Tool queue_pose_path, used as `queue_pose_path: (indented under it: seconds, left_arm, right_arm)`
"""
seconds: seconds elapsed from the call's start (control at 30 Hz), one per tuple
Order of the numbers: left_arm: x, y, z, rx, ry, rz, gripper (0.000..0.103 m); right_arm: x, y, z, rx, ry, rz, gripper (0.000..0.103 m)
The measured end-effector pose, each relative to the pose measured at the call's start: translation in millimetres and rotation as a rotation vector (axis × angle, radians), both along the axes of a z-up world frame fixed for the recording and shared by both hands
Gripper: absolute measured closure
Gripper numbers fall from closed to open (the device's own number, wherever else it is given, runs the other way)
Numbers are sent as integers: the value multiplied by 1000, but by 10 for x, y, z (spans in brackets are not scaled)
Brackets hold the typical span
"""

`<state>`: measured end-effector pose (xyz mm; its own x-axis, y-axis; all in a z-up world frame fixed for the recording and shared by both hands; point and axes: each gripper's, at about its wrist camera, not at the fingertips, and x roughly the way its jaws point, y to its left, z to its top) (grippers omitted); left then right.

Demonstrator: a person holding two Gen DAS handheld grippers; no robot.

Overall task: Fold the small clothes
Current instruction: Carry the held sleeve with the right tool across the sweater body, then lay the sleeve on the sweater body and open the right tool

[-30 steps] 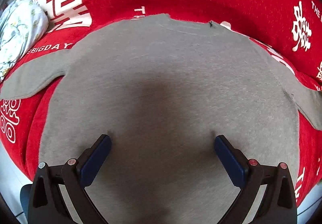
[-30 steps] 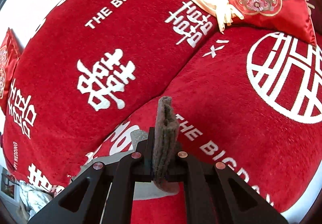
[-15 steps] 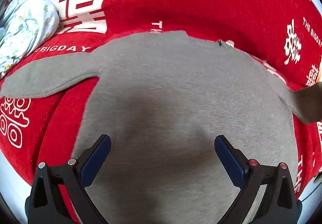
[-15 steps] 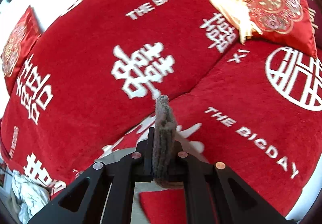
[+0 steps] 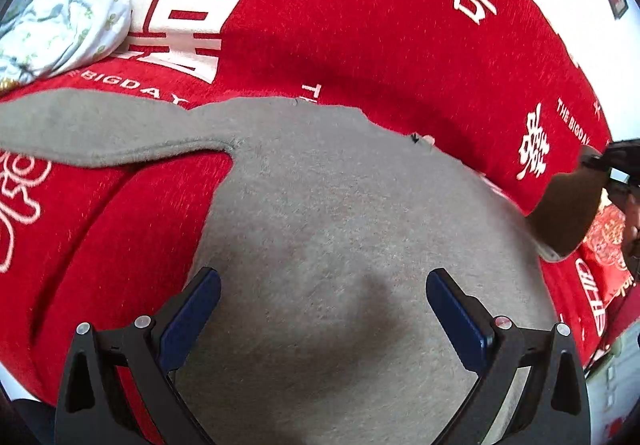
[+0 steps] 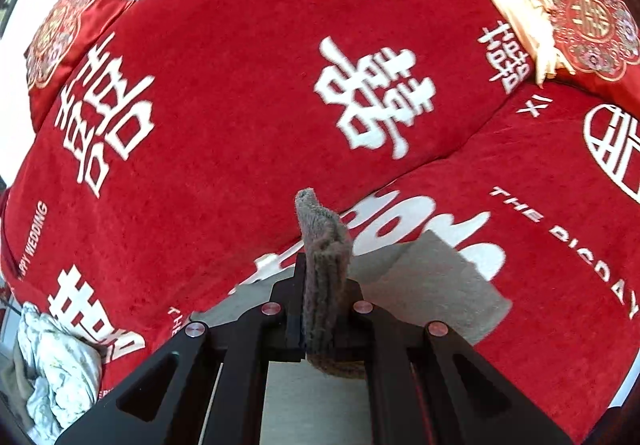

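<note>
red blanket (image 5: 360, 25) w/ white characters, floral bundle (image 5: 64, 9), embroidered cushion (image 6: 592, 25), cream cloth (image 6: 520, 1).

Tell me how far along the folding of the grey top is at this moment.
Early. Done: the grey top lies spread flat on the red cover. In hand: the right gripper is shut on one sleeve, lifting it. Left: the other sleeve lies stretched out, the left gripper hangs open above the body, and no fold shows.

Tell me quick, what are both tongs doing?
Left tongs: open, holding nothing, above the grey shirt.
Right tongs: closed on the shirt's sleeve.
</note>
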<state>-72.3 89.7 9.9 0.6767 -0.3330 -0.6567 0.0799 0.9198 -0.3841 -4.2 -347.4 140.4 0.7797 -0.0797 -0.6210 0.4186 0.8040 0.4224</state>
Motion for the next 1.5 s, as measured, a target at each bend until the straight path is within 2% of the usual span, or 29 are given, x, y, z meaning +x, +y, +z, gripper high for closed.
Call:
queue_pose_path:
  seconds: [0.2, 0.53, 0.83, 1.1, 1.3, 1.5]
  left_arm:
    - [-67, 40, 39, -19, -66, 22, 0]
    - [-38, 206, 56, -105, -69, 16, 0]
    - [-39, 284, 61, -139, -73, 9, 0]
    - [-15, 347, 74, -179, -64, 9, 0]
    - [-14, 394, 82, -203, -60, 14, 0]
    - [-53, 317, 122, -162, -84, -1, 0]
  right_arm:
    - [317, 432, -17, -9, 14, 43, 96]
    - [796, 1249, -158, 7, 27, 133, 96]
    - [1150, 2067, -488, -23, 75, 269, 96]
    - [1219, 2499, -861, -47, 138, 352, 96]
    - [1209, 2760, -1021, -84, 163, 416, 96]
    - [1195, 3020, -1140, -130, 194, 502, 96]
